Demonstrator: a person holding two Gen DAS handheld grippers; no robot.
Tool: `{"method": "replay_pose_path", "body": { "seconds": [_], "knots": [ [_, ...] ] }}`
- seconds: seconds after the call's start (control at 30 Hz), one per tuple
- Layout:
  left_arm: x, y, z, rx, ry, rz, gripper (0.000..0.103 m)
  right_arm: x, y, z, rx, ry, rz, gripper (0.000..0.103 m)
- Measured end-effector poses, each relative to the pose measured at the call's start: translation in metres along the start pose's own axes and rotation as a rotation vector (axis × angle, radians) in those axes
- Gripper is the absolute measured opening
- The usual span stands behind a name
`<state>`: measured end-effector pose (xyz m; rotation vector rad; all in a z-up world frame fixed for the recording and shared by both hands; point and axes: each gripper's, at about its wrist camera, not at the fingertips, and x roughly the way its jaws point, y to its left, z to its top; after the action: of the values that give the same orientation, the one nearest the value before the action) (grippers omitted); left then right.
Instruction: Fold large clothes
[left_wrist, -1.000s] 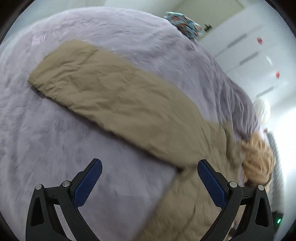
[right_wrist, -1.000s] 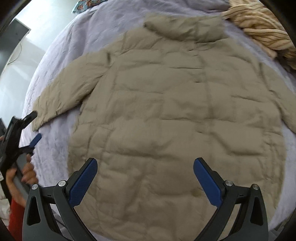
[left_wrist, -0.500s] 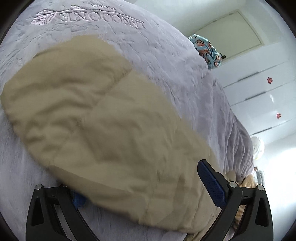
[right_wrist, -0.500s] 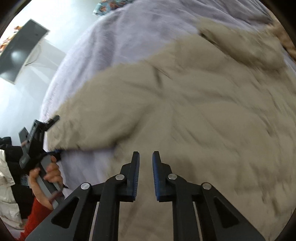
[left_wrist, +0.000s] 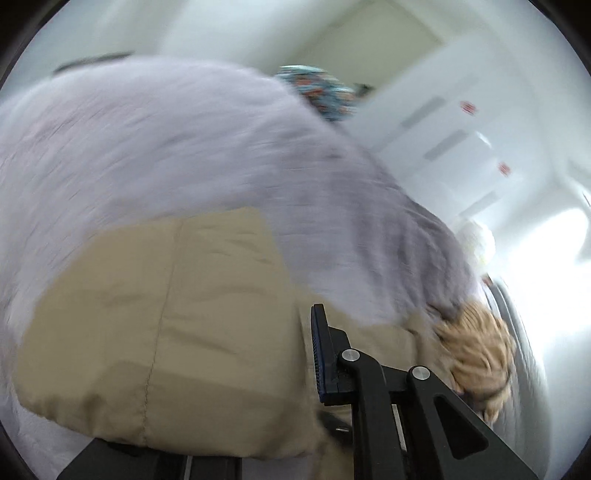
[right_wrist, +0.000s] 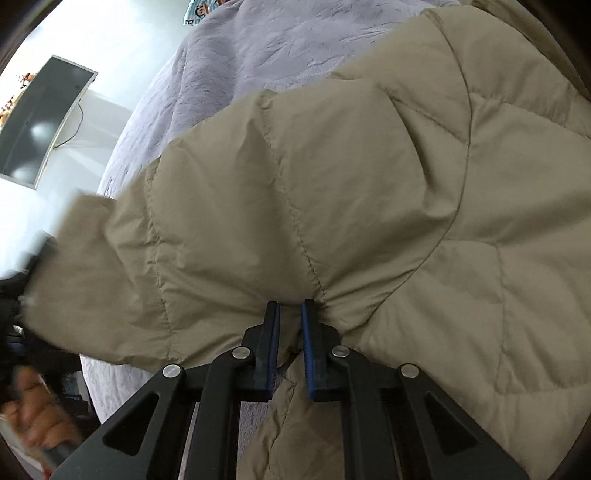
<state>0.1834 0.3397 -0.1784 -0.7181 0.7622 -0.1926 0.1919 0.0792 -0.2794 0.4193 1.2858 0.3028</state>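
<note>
Right claw (right_wrist: 289, 347): I am pinching a fold of the tan jacket (right_wrist: 369, 203) near the armpit, anchoring the fold line.
Left claw (left_wrist: 310, 369): I am clamping the sleeve (left_wrist: 166, 314) by its cuff end, lifting it, likely to swing it over the body.
Jacket: lying spread on the lilac bedspread (left_wrist: 184, 147).
Beyond: a monitor (right_wrist: 40, 118) is hanging on the wall.

Daylit, bright. Left wrist view smeared w/ motion blur; glare blown out at right edge. Right wrist view sharper, jacket (right_wrist: 369, 206) evenly lit, blur only at left edge. Fisheye bending + dark vignette seen in both.
</note>
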Motion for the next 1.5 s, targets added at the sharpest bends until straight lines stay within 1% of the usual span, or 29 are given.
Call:
{"method": "replay_pose_path", "body": {
  "seconds": [0.1, 0.2, 0.27, 0.3, 0.37, 0.4, 0.43, 0.5, 0.57, 0.6, 0.7, 0.73, 0.77, 0.8, 0.83, 0.87, 0.93, 0.97, 1.0, 1.03, 1.07, 1.1, 1.13, 1.2, 1.27, 1.37, 1.43, 1.47, 1.5],
  "knots": [
    [0.001, -0.065, 0.0, 0.114, 0.001, -0.09, 0.017, -0.013, -0.006, 0.003, 0.003, 0.033, 0.053, 0.012],
    [0.01, -0.123, -0.012, 0.209, 0.027, -0.171, 0.017, -0.05, -0.03, -0.001, 0.029, 0.027, 0.101, 0.012],
    [0.025, -0.167, -0.024, 0.283, 0.065, -0.219, 0.017, -0.081, -0.05, -0.007, 0.041, -0.012, 0.098, 0.012],
    [0.037, -0.194, -0.036, 0.341, 0.091, -0.242, 0.017, -0.101, -0.067, -0.011, 0.055, -0.038, 0.087, 0.012],
    [0.056, -0.232, -0.06, 0.413, 0.135, -0.257, 0.017, -0.133, -0.101, -0.019, 0.088, -0.081, 0.047, 0.012],
    [0.072, -0.256, -0.078, 0.457, 0.176, -0.274, 0.017, -0.147, -0.116, -0.022, 0.105, -0.099, 0.026, 0.012],
    [0.079, -0.267, -0.093, 0.485, 0.199, -0.279, 0.017, -0.166, -0.141, -0.028, 0.135, -0.124, -0.014, 0.012],
    [0.108, -0.291, -0.13, 0.545, 0.267, -0.255, 0.017, -0.194, -0.181, -0.038, 0.188, -0.157, -0.084, 0.012],
    [0.14, -0.305, -0.165, 0.586, 0.331, -0.209, 0.017, -0.211, -0.214, -0.047, 0.234, -0.173, -0.135, 0.012],
    [0.158, -0.31, -0.187, 0.615, 0.36, -0.165, 0.017, -0.219, -0.232, -0.053, 0.263, -0.175, -0.158, 0.012],
    [0.191, -0.304, -0.228, 0.713, 0.404, -0.029, 0.017, -0.23, -0.264, -0.066, 0.324, -0.175, -0.182, 0.014],
    [0.196, -0.302, -0.241, 0.748, 0.415, 0.007, 0.021, -0.228, -0.268, -0.068, 0.329, -0.176, -0.184, 0.015],
    [0.198, -0.3, -0.249, 0.766, 0.423, 0.024, 0.03, -0.232, -0.272, -0.071, 0.332, -0.178, -0.184, 0.015],
    [0.195, -0.292, -0.251, 0.77, 0.427, 0.02, 0.059, -0.234, -0.274, -0.072, 0.33, -0.18, -0.183, 0.015],
    [0.189, -0.292, -0.253, 0.771, 0.414, 0.01, 0.08, -0.232, -0.274, -0.072, 0.328, -0.181, -0.185, 0.015],
    [0.179, -0.295, -0.253, 0.774, 0.381, 0.0, 0.081, -0.232, -0.273, -0.072, 0.324, -0.18, -0.188, 0.015],
    [0.17, -0.299, -0.252, 0.787, 0.384, -0.012, 0.081, -0.223, -0.267, -0.067, 0.311, -0.178, -0.202, 0.016],
    [0.163, -0.301, -0.249, 0.787, 0.388, -0.011, 0.081, -0.223, -0.264, -0.064, 0.297, -0.177, -0.213, 0.024],
    [0.148, -0.3, -0.242, 0.774, 0.37, -0.011, 0.081, -0.225, -0.259, -0.06, 0.278, -0.18, -0.225, 0.04],
    [0.145, -0.295, -0.231, 0.759, 0.357, -0.015, 0.081, -0.232, -0.253, -0.066, 0.258, -0.187, -0.23, 0.049],
    [0.132, -0.29, -0.222, 0.742, 0.335, -0.016, 0.081, -0.237, -0.243, -0.064, 0.215, -0.205, -0.239, 0.063],
    [0.114, -0.282, -0.21, 0.72, 0.3, 0.003, 0.081, -0.243, -0.232, -0.064, 0.174, -0.219, -0.248, 0.065],
    [0.113, -0.275, -0.2, 0.705, 0.28, 0.021, 0.081, -0.244, -0.215, -0.058, 0.1, -0.233, -0.261, 0.065],
    [0.094, -0.251, -0.17, 0.649, 0.229, 0.084, 0.081, -0.242, -0.187, -0.051, -0.025, -0.243, -0.285, 0.068],
    [0.091, -0.228, -0.146, 0.579, 0.225, 0.12, 0.081, -0.231, -0.158, -0.044, -0.146, -0.248, -0.302, 0.074],
    [0.097, -0.182, -0.106, 0.43, 0.256, 0.157, 0.081, -0.211, -0.113, -0.042, -0.337, -0.26, -0.375, 0.077],
    [0.114, -0.149, -0.087, 0.318, 0.306, 0.142, 0.081, -0.188, -0.084, -0.037, -0.464, -0.256, -0.449, 0.077],
    [0.127, -0.133, -0.079, 0.247, 0.354, 0.119, 0.081, -0.179, -0.076, -0.037, -0.512, -0.253, -0.483, 0.077],
    [0.138, -0.122, -0.076, 0.196, 0.382, 0.103, 0.081, -0.166, -0.066, -0.034, -0.569, -0.257, -0.545, 0.077]
  ]
}}
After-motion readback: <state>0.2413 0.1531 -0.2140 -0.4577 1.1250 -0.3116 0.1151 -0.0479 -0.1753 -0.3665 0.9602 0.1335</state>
